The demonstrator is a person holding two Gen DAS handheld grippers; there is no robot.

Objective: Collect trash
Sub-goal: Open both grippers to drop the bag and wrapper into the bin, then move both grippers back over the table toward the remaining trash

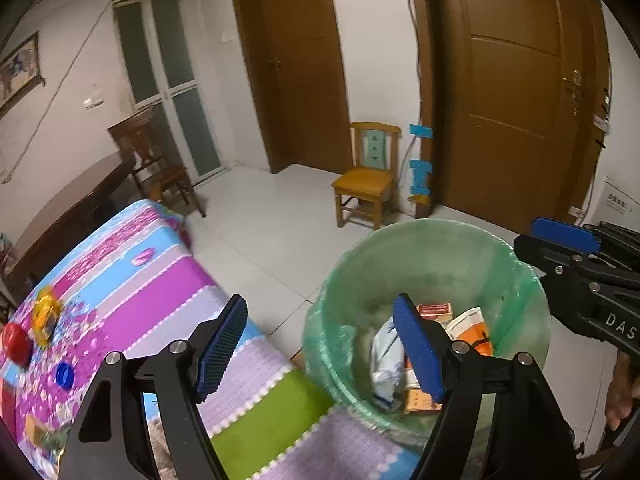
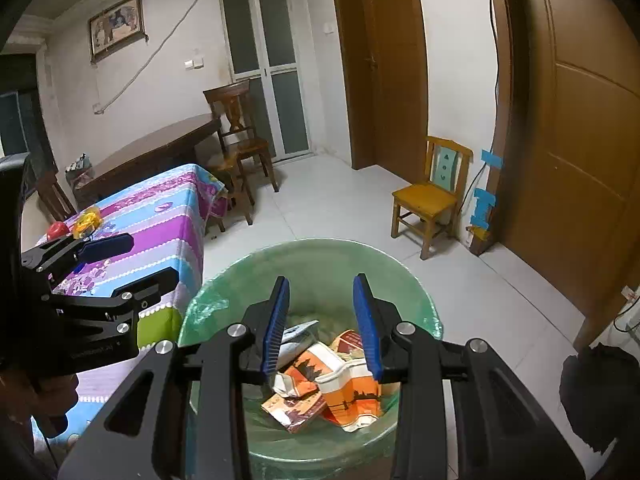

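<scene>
both grippers are held over the green-lined trash bin [image 2: 304, 264], where the crumpled orange-and-white cartons [image 2: 340, 384] already lie; the left gripper [image 1: 320, 344] is spread wide and empty, the right gripper [image 2: 322, 324] is partly parted with nothing between its pads. the drop appears finished, so the red cap [image 1: 16, 344], yellow wrapper [image 1: 46, 314] and blue cap [image 1: 64, 374] on the striped tablecloth [image 1: 160, 280] are best fetched next, with jaws kept apart and lifted clear of the bin rim.

We hold our left gripper [image 1: 320, 344] tilted downward with its jaws spread wide and nothing between them. Our right gripper [image 2: 322, 326] also points down, its jaws parted a little and empty. It sits just beside the left one.
</scene>
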